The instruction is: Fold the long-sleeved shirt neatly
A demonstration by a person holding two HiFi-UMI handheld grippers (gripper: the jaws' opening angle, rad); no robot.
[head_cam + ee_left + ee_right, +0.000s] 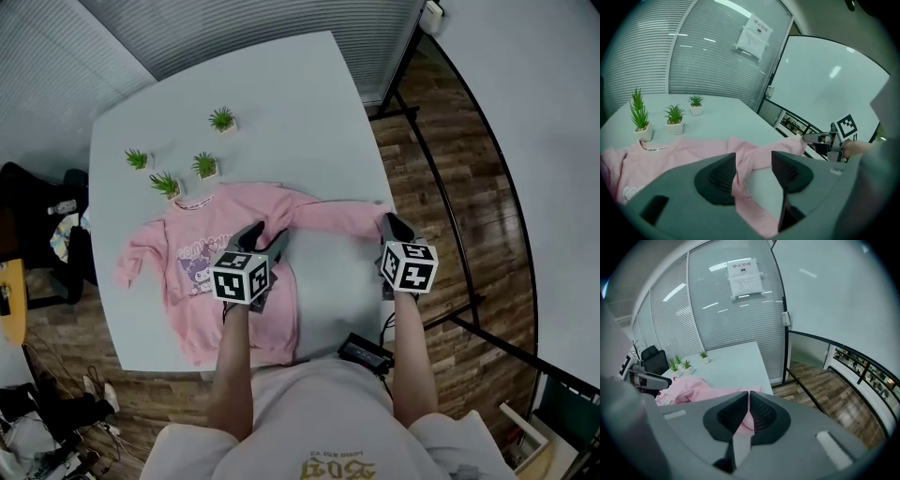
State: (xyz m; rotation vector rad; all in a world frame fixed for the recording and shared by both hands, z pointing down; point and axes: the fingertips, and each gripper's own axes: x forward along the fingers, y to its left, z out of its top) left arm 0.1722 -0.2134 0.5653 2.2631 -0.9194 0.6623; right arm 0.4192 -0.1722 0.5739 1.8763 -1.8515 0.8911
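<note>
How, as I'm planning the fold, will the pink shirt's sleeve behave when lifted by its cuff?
Probably floppy: the sleeve creases between the jaws of the open left gripper. Likely light: the right gripper, shut on the cuff, pinches it thin.

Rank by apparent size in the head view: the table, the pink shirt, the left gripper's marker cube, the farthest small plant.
1. table
2. pink shirt
3. left gripper's marker cube, though it sits nearer the camera, so its true size against the plant is unsure
4. farthest small plant
</note>
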